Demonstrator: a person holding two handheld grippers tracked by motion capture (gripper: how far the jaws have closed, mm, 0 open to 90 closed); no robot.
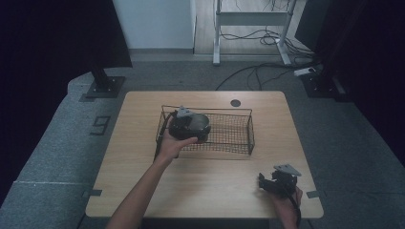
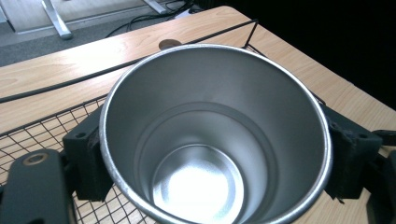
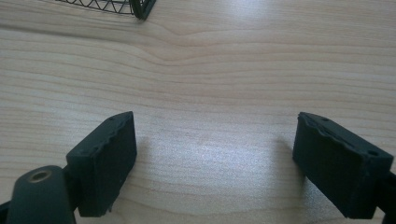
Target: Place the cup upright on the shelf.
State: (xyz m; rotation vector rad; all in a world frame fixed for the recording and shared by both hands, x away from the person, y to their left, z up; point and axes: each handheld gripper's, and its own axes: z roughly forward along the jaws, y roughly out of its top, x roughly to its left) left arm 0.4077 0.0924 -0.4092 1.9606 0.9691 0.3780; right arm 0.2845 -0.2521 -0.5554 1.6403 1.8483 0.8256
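a: where is the metal cup (image 2: 215,140) right now?

b: it sits between the two black jaws of the left gripper (image 1: 190,125), which pinch it by its sides. in the high view it hangs over the left end of the wire basket (image 1: 241,143), roughly level with the rim.

a: why held that way?

b: gripping across the wall keeps the mouth open and facing up, so it stays upright. the left gripper view looks straight down into it, shiny bottom and all, with basket mesh showing below on the left.

a: is it resting on the basket floor?

b: i can't tell. it could be just above the mesh or touching it.

a: and the other hand?

b: the right gripper (image 1: 279,180) is parked near the right front corner of the table (image 1: 143,191), well apart from the basket. its jaws are spread wide with only bare wood between them, holding nothing. my guess is it waits out of the way so the left arm has room.
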